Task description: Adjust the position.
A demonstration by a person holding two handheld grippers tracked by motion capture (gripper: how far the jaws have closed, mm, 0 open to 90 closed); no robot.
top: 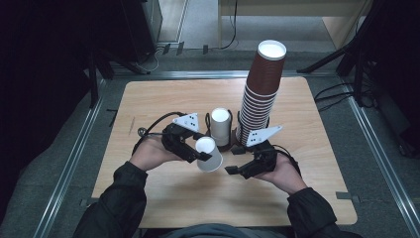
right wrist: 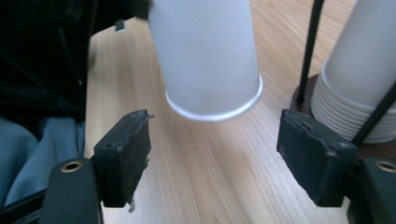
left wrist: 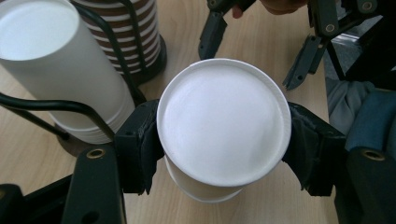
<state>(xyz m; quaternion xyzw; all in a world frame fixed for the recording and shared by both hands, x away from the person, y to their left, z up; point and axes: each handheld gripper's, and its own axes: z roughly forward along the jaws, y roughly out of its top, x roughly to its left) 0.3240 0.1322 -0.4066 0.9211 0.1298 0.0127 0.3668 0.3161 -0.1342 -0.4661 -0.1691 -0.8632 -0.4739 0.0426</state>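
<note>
White paper cup (top: 208,154) clamped upside down in left tongs (top: 196,154), pads (left wrist: 140,144) pressing both sides near its base; held tilted above the table (top: 163,198), just in front of the short white cup stack (top: 220,126). Rim pointing down toward right tongs (top: 235,169). Right tongs spread wide, nothing between the pads (right wrist: 126,156); cup rim just ahead of them in the right gripper view, not touched. Tall brown cup stack (top: 261,91) in a wire holder just right of the white stack. Both hands near the table's middle, close to the white stack.
</note>
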